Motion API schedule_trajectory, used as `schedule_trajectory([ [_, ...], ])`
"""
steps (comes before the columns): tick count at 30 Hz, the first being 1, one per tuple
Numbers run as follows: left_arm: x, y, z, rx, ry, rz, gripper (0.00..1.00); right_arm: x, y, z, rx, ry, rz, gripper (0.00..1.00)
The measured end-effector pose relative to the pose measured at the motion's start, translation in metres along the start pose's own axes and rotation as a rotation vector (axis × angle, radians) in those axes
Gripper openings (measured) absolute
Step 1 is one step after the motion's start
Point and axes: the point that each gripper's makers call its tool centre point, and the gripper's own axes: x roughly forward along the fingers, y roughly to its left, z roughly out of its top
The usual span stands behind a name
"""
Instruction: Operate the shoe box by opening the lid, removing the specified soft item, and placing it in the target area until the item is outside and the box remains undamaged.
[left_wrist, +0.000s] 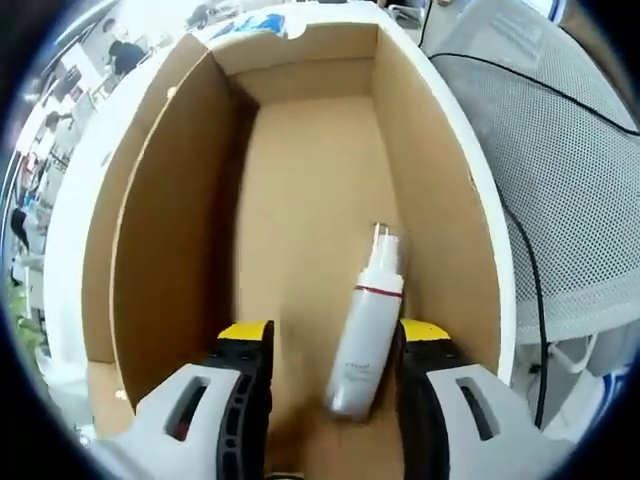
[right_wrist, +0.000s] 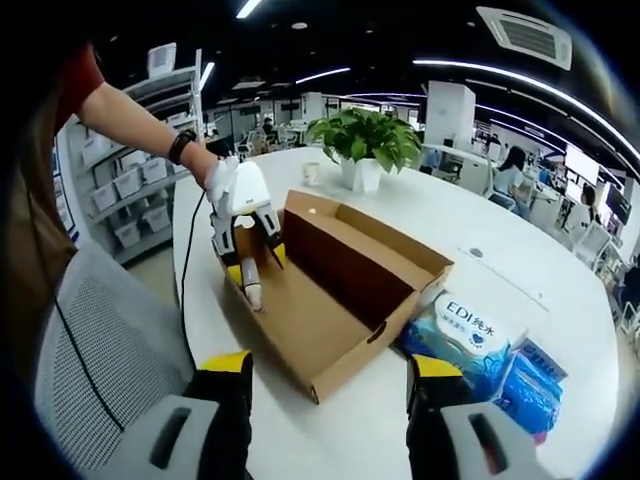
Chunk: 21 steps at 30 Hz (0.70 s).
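Open shoe box (right_wrist: 340, 300) on white table (right_wrist: 560, 300), lid back. White pump bottle (left_wrist: 366, 340) lies on box floor, beside the right wall. Left gripper (left_wrist: 335, 350) inside box, jaws spread either side of bottle, not pressing it; also seen in right gripper view (right_wrist: 250, 255). Right gripper (right_wrist: 330, 375) hovers outside box, jaws parted, empty. Tissue packs (right_wrist: 470, 340) just beside box; potted plant (right_wrist: 365, 140) beyond
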Motion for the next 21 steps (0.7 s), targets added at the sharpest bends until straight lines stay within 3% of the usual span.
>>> schedule_trajectory([
  [4,0.004,-0.006,0.001,-0.001,0.0,-0.004,0.27,-0.002,-0.002,0.0,0.003,-0.001,-0.006,0.6],
  [10,0.002,-0.003,0.002,-0.057,-0.02,0.029,0.23,-0.003,-0.002,-0.001,0.008,0.003,-0.008,0.6],
  [21,-0.008,0.001,0.007,-0.083,-0.058,0.076,0.2,0.008,0.011,0.001,0.029,-0.003,0.025,0.59],
])
